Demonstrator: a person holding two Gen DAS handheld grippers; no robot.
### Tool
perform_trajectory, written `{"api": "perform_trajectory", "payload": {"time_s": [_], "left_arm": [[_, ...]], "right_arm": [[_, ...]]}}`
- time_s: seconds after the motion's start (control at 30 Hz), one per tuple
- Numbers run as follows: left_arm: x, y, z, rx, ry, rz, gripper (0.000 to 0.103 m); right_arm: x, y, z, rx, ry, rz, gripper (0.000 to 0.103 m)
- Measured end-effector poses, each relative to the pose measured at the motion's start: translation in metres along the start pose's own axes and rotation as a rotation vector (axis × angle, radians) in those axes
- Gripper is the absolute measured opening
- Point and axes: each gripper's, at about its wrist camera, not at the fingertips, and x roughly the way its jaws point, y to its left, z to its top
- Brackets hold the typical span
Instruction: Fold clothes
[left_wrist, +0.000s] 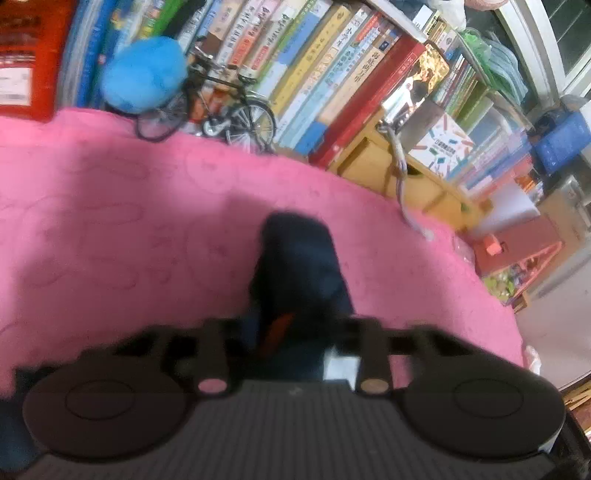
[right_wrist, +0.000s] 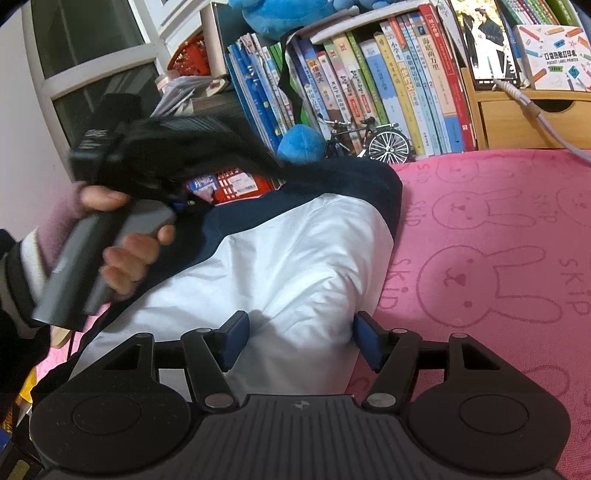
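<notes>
On the pink bunny-print blanket (right_wrist: 480, 236) lies a white garment with navy trim (right_wrist: 295, 258), spread from the left edge toward the middle, in front of a row of books (right_wrist: 388, 85) and a small model bicycle (right_wrist: 369, 142). The right gripper (right_wrist: 301, 341) rests over the white cloth with its blue pads set wide on either side of a raised fold, not visibly pressing it. The left gripper (left_wrist: 280, 332), held in a hand (right_wrist: 129, 251), has its fingers narrow, with dark navy fabric (left_wrist: 299, 266) bunched between them; blur hides whether the pads grip it.
</notes>
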Motion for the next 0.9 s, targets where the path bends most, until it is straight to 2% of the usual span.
{"api": "perform_trajectory", "payload": {"time_s": [0.07,0.27,0.43,0.57,0.7,0.8,0.87,0.9], "left_arm": [[0.007,0.003,0.007,-0.011,-0.009,-0.015,0.016],[0.019,0.012,0.031,-0.075,-0.059,-0.019,0.013],[-0.008,-0.001,0.039,-0.06,-0.221,0.04,0.012],[-0.056,-0.045,0.005,0.164,-0.322,0.209,0.022],[-0.075,-0.113,-0.073,0.469,-0.378,0.479,0.023],[-0.062,-0.143,-0.139,0.659,-0.357,0.573,0.025],[-0.047,-0.14,-0.162,0.762,-0.303,0.643,0.027],[-0.039,-0.131,-0.166,0.777,-0.275,0.688,0.028]], "right_arm": [[0.0,-0.001,0.001,0.003,0.0,0.002,0.064],[0.0,-0.002,0.002,0.006,0.0,0.006,0.064],[0.001,-0.005,0.002,0.018,0.0,0.021,0.066],[0.0,-0.007,0.003,0.032,-0.006,0.036,0.068],[-0.003,-0.008,0.003,0.04,-0.017,0.05,0.071],[-0.007,-0.011,0.003,0.051,-0.032,0.067,0.072],[-0.012,-0.017,0.005,0.077,-0.058,0.085,0.072],[-0.014,-0.02,0.006,0.09,-0.071,0.094,0.072]]}}
